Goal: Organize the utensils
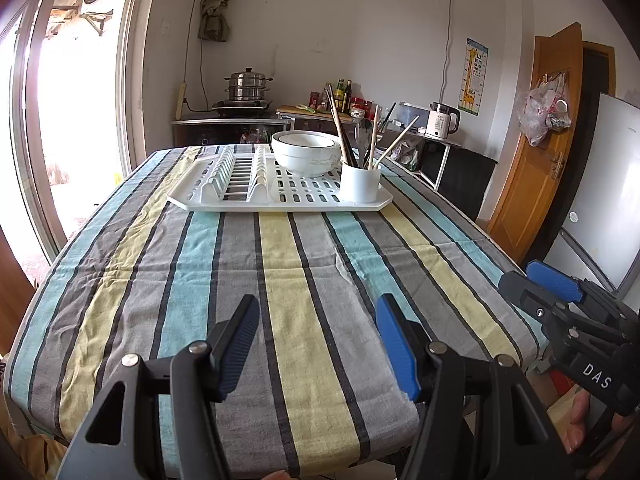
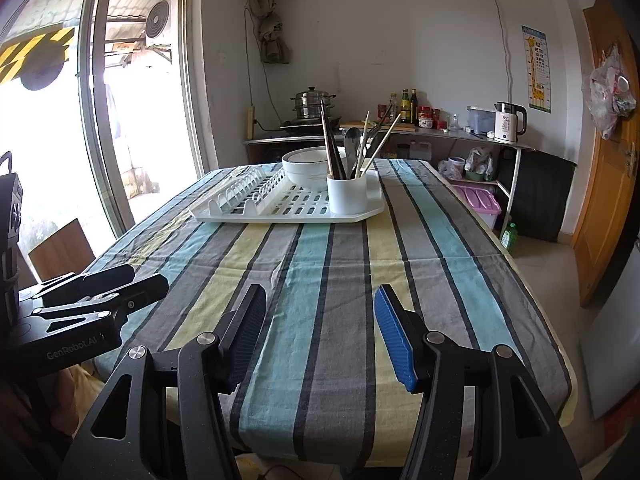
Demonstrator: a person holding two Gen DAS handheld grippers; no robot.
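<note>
We hold the left hand-held gripper [image 1: 318, 340] spread wide and empty over the striped desk [image 1: 280, 280], and the right hand-held gripper [image 2: 320, 332] gapes just as wide. Far across, utensils [image 2: 352, 148] stand in a white cup [image 2: 347, 194] on the drying rack [image 2: 280, 208], beside bowls [image 2: 308, 164].

table [image 1: 120, 280] covered by striped cloth [image 1: 280, 280]; white drying rack [image 1: 280, 200] sits on cloth at far end.
</note>
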